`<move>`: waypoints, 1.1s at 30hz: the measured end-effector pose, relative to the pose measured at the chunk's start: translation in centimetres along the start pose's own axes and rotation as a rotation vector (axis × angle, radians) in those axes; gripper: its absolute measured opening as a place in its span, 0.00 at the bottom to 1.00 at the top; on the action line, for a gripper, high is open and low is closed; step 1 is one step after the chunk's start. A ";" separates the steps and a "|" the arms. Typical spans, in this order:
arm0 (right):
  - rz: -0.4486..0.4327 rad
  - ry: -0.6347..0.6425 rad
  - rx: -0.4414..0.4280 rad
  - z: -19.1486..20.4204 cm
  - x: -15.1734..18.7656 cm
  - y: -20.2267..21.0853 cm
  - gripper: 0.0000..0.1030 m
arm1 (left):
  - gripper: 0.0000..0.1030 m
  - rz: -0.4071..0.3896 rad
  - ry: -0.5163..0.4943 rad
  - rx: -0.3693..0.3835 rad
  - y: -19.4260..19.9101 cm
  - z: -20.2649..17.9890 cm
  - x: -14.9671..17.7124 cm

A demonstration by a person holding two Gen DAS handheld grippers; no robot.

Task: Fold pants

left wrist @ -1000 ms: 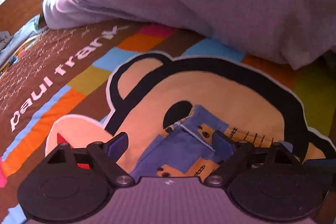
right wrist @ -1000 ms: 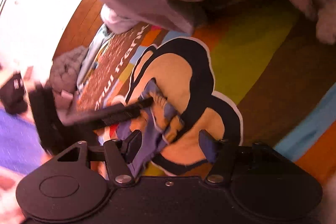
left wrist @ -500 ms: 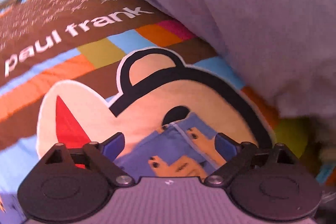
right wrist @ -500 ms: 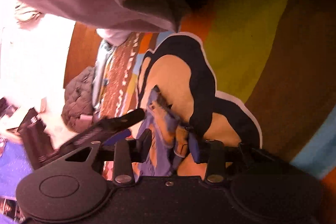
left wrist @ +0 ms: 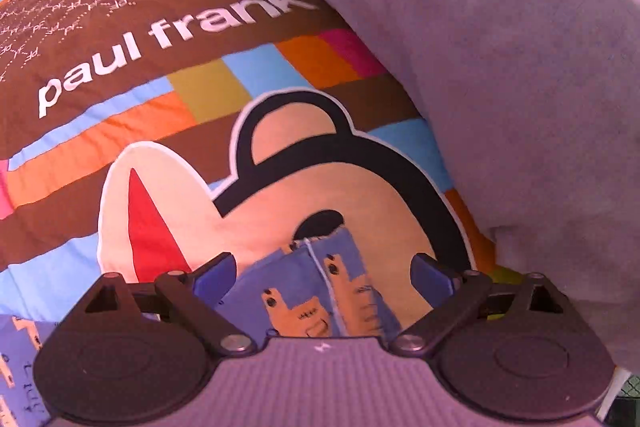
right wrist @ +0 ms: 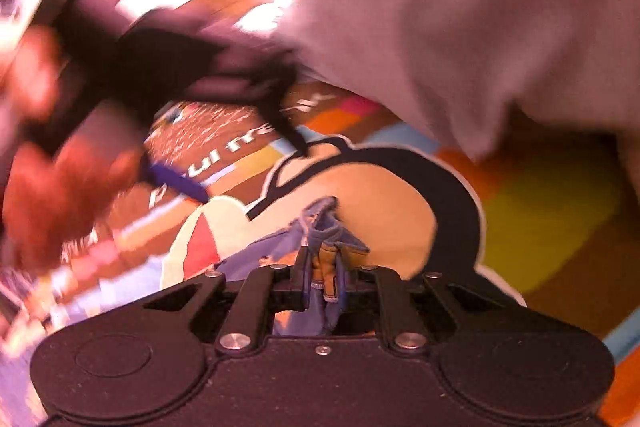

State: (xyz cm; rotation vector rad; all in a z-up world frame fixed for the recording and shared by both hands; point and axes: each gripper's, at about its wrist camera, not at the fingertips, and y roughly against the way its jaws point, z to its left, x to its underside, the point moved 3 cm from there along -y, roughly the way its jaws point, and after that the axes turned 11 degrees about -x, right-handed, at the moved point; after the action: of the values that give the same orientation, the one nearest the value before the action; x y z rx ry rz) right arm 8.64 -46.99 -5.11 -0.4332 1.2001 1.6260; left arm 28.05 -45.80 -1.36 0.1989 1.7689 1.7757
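The pants (left wrist: 316, 291) are small and blue with tan animal prints. They lie on a colourful "paul frank" bedspread (left wrist: 168, 131). In the left wrist view my left gripper (left wrist: 324, 275) is open, its blue-padded fingers on either side of a pants corner, not touching it. In the right wrist view my right gripper (right wrist: 322, 279) is shut on a bunched edge of the pants (right wrist: 326, 235), with cloth pinched between its pads. The left gripper (right wrist: 192, 75) shows there as a dark motion blur at upper left.
A large lilac pillow (left wrist: 480, 27) lies across the top and right of the bedspread, close behind the pants; it also shows in the right wrist view (right wrist: 460, 7). A hand (right wrist: 52, 187) is blurred at the left.
My right gripper has closed from open onto the pants edge. My left gripper has stayed open and swung over the bedspread, and is blurred with motion in the right view.
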 end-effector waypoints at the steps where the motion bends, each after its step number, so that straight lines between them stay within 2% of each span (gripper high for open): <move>1: 0.001 0.042 0.006 1.0 -0.1 -0.5 0.12 | 0.94 0.012 -0.022 -0.009 0.1 -0.6 -0.3; 3: 0.003 0.136 0.014 2.6 0.0 -0.7 0.12 | 0.94 0.024 -0.087 -0.043 -0.1 -1.9 -0.5; 6: 0.013 0.231 0.011 3.8 0.3 -1.2 0.12 | 0.91 0.047 -0.220 -0.171 -1.3 -4.5 0.1; 9: 0.021 0.261 -0.004 4.2 0.4 -1.5 0.12 | 0.86 0.103 -0.332 -0.246 -3.1 -6.7 1.0; 17: 0.066 0.268 -0.036 4.1 0.6 -0.5 0.12 | 0.84 0.178 -0.402 -0.327 -5.4 -8.9 1.9; 19: 0.078 0.279 -0.047 4.2 0.6 -0.3 0.12 | 0.65 0.191 -0.442 -0.347 -5.6 -9.2 2.3; 20: 0.082 0.283 -0.051 4.3 0.6 -0.3 0.12 | 0.45 0.203 -0.457 -0.363 -5.7 -9.2 2.4; 21: 0.086 0.285 -0.056 4.3 0.7 -0.2 0.12 | 0.32 0.217 -0.455 -0.376 -5.8 -9.0 2.5; 24: 0.097 0.286 -0.077 4.2 0.7 0.0 0.12 | 0.17 0.239 -0.387 -0.358 -5.5 -7.9 2.4; 29: 0.101 0.311 -0.103 4.7 0.6 0.6 0.12 | 0.12 0.217 -0.302 -0.300 -3.8 -6.2 2.4; 33: 0.086 0.349 -0.120 6.2 0.5 1.3 0.11 | 0.11 0.203 -0.185 -0.222 -1.4 -3.3 2.2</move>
State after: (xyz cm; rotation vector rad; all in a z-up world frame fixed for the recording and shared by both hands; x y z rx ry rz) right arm 8.96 -41.38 -2.16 -0.7756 1.3969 1.7492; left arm 24.99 -47.61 -3.65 0.4486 1.4522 2.0106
